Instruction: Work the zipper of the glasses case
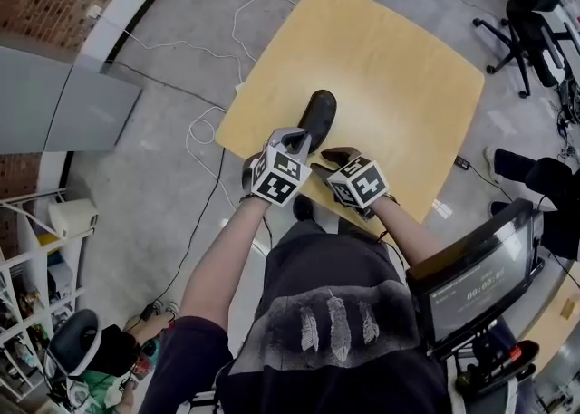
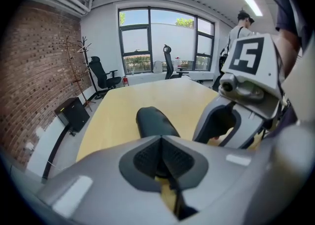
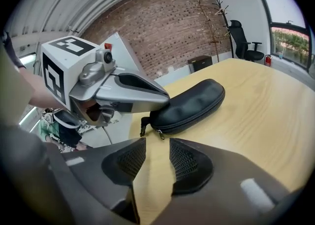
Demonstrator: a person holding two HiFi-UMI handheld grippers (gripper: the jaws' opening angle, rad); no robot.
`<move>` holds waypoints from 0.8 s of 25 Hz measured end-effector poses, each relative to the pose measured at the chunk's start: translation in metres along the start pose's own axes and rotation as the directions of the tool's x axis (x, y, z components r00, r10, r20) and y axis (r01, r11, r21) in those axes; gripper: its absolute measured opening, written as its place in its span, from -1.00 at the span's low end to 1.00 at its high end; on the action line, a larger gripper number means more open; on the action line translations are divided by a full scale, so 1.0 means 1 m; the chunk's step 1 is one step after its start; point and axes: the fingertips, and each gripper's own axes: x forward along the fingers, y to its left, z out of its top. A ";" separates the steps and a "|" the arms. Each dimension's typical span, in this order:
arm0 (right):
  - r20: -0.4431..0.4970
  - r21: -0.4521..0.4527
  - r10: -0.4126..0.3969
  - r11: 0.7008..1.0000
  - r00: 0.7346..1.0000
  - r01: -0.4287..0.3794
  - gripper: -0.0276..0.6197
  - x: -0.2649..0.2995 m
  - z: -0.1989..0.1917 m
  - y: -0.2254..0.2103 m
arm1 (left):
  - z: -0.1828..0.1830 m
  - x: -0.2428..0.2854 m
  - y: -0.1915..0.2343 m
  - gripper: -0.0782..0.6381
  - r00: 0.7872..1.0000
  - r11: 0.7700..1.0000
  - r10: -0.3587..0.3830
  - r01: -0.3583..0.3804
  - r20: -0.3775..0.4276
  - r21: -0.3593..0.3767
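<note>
Head view has the black glasses case (image 1: 317,117) lying on the pale wooden table (image 1: 399,68) near its close edge, both grippers crowding its near end. Only the right gripper view catches the small zipper pull (image 3: 160,135) dangling off the seam of that smooth, rounded shell. The left gripper (image 2: 161,157) has its mesh-textured pads pressed together on nothing; the right gripper (image 3: 152,157) holds its jaws apart over bare wood, with the case just ahead.

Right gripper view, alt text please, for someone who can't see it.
A black glasses case lies zipped shut on a wooden table, zipper pull at its near end. The right gripper, jaws apart and empty, faces it; the shut left gripper reaches that end from the picture's left.
</note>
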 end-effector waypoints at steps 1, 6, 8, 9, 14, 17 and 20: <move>0.004 -0.001 -0.011 1.000 1.000 0.011 -0.44 0.002 0.002 -0.002 | -0.002 -0.001 0.004 -0.79 1.000 1.000 0.009 -0.009 0.002 -0.016; 0.005 0.009 -0.011 1.000 1.000 0.011 -0.45 0.014 0.010 -0.007 | -0.007 0.003 0.017 -0.79 1.000 0.999 0.023 -0.023 -0.015 -0.025; -0.003 0.000 -0.014 1.000 1.000 0.014 -0.46 0.019 0.009 -0.007 | -0.007 0.003 0.017 -0.79 1.000 1.000 0.021 -0.022 -0.014 -0.018; -0.006 -0.004 -0.021 1.000 1.000 0.021 -0.47 0.020 0.009 -0.008 | -0.007 0.002 0.017 -0.79 1.000 1.000 0.022 -0.022 -0.011 -0.020; -0.018 -0.037 -0.082 0.996 0.997 0.081 -0.77 0.023 0.007 -0.016 | -0.009 0.002 0.015 -0.80 1.000 1.000 0.025 -0.025 -0.001 -0.020; -0.022 -0.056 -0.089 0.995 0.996 0.087 -0.78 0.023 0.006 -0.015 | -0.008 0.003 0.015 -0.82 1.000 1.000 0.031 -0.031 -0.003 -0.005; -0.017 -0.084 -0.091 0.992 0.996 0.089 -0.85 0.024 0.008 -0.017 | -0.008 0.005 0.018 -0.82 0.999 0.999 0.037 -0.037 -0.011 0.000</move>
